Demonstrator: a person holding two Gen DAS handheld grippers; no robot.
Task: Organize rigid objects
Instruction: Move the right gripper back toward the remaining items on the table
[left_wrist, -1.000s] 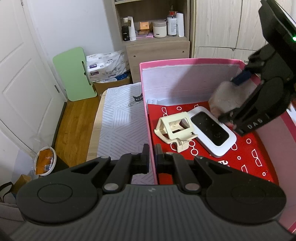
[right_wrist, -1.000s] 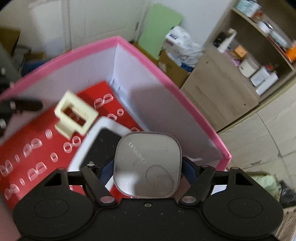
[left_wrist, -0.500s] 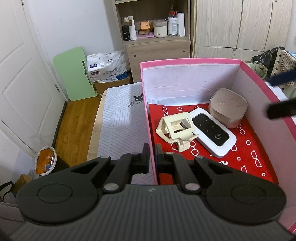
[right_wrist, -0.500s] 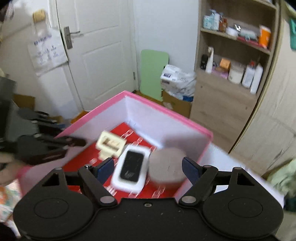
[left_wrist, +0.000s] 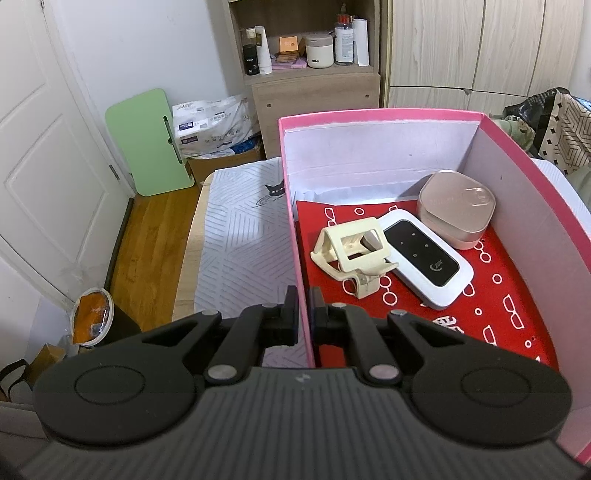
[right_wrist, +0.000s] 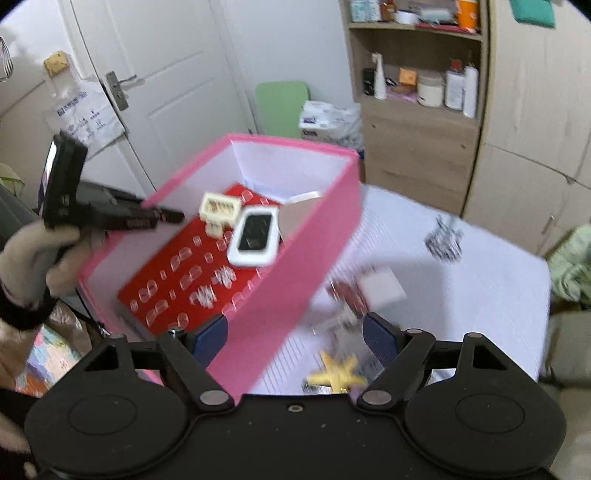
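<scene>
Steadiness counts: left tool stays clamped on the pink box wall while right tool, jaws apart and empty, should drop squarely over the yellow star lying outside.

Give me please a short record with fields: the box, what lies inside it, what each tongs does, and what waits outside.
box: pink box, red patterned floor
inside: cream stand, white device, pink case
left tongs: shut on the box's left wall
right tongs: open, empty, over the box's near corner
outside: yellow star and blurred small items on the white cover
</scene>
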